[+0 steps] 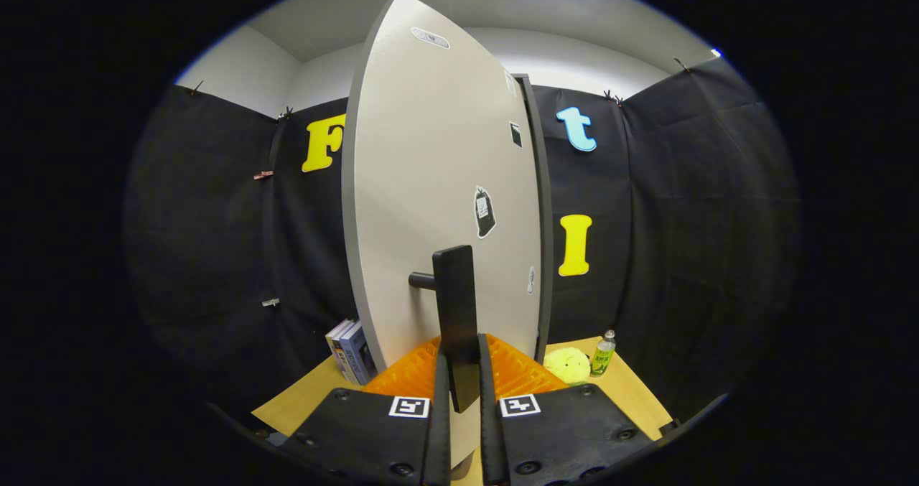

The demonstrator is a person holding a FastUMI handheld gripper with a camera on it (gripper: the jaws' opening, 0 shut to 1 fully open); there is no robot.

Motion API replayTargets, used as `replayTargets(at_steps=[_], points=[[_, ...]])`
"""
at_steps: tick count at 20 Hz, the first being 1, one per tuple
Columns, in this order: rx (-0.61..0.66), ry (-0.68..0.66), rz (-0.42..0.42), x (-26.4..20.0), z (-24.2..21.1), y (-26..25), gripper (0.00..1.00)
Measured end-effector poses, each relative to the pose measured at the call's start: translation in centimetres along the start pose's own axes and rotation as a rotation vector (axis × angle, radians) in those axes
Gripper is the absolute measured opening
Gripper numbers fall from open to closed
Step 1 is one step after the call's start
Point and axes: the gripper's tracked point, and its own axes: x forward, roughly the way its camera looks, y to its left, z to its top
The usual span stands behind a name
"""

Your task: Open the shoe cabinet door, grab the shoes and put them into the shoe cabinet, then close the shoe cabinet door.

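Both fingers of the tongs point(459, 371) clamp the door handle point(455, 306).

Tool point(459, 382) clamped on the door handle point(456, 321), both fingers pressing it, so no gap left between them. Cabinet door point(431, 184) fills 12 o'clock, blocks straight-ahead travel. Books point(350, 351) stand on the table point(301, 400) at 10 o'clock, right beside the door's edge; tight there. At 2 o'clock: yellow plush point(566, 365) and bottle point(603, 353), close together. Bare table strips at 8 and 4 o'clock passable. Booth cloth wall closes both sides.
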Motion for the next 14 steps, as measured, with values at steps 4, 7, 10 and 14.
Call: replayTargets(at_steps=[4,7,10,14], points=[[0.011,0.009,-0.008,-1.1,-0.4,-1.3,0.2],[0.028,0.018,-0.01,-1.9,-1.0,-2.1,0.2],[0.034,0.014,-0.046,-2.0,-0.8,-3.2,0.2],[0.024,0.011,-0.094,-2.5,-0.8,-5.1,0.2]])
